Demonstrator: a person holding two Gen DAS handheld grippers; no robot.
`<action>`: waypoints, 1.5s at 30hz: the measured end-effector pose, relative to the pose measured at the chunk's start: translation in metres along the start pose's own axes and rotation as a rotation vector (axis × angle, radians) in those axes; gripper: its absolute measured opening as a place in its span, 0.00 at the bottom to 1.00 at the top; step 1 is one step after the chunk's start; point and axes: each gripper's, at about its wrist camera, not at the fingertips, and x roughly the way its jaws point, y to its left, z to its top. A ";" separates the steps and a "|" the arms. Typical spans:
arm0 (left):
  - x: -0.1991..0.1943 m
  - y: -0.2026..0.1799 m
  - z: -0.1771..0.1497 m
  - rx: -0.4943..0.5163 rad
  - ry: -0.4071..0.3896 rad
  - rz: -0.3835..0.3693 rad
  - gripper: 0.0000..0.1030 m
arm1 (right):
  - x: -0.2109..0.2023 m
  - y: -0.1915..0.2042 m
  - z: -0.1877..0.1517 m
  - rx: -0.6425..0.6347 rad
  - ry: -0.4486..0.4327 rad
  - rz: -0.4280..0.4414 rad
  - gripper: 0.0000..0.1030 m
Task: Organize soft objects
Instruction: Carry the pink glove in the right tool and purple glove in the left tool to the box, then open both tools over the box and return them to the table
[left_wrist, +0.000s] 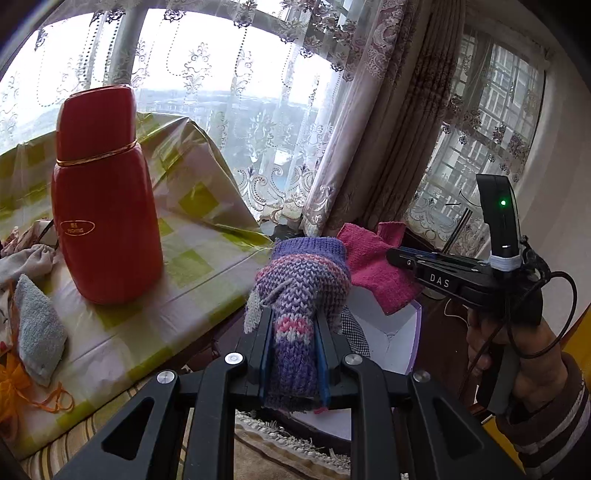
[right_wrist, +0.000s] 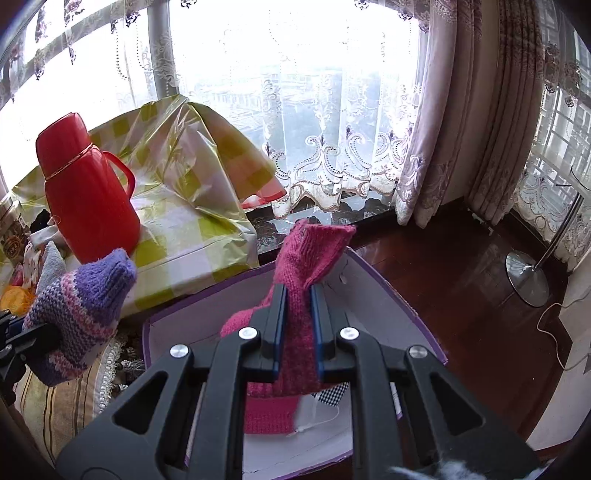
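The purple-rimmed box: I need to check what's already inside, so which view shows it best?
The right wrist view: the purple-rimmed box opens below the camera, with checked cloth inside. In the left wrist view, only one corner shows behind the striped knitted glove.

You can read "DAS" in white letters on the side of your right claw (left_wrist: 391, 254). The red flask (left_wrist: 105, 206) has a gold oval label, but its words are too small to read.

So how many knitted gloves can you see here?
2. The purple striped glove is clamped in the left hand-held gripper; the pink glove in the right hand-held gripper, over the box. Others may be hidden.
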 end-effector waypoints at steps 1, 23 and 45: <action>0.003 -0.004 0.000 0.007 0.005 -0.008 0.20 | 0.000 -0.003 -0.001 0.007 -0.001 -0.007 0.17; -0.016 0.037 0.003 -0.087 -0.007 0.045 0.44 | -0.005 0.044 -0.002 -0.060 0.013 0.107 0.63; -0.147 0.227 -0.042 -0.448 -0.193 0.414 0.44 | -0.014 0.227 -0.013 -0.365 0.067 0.411 0.71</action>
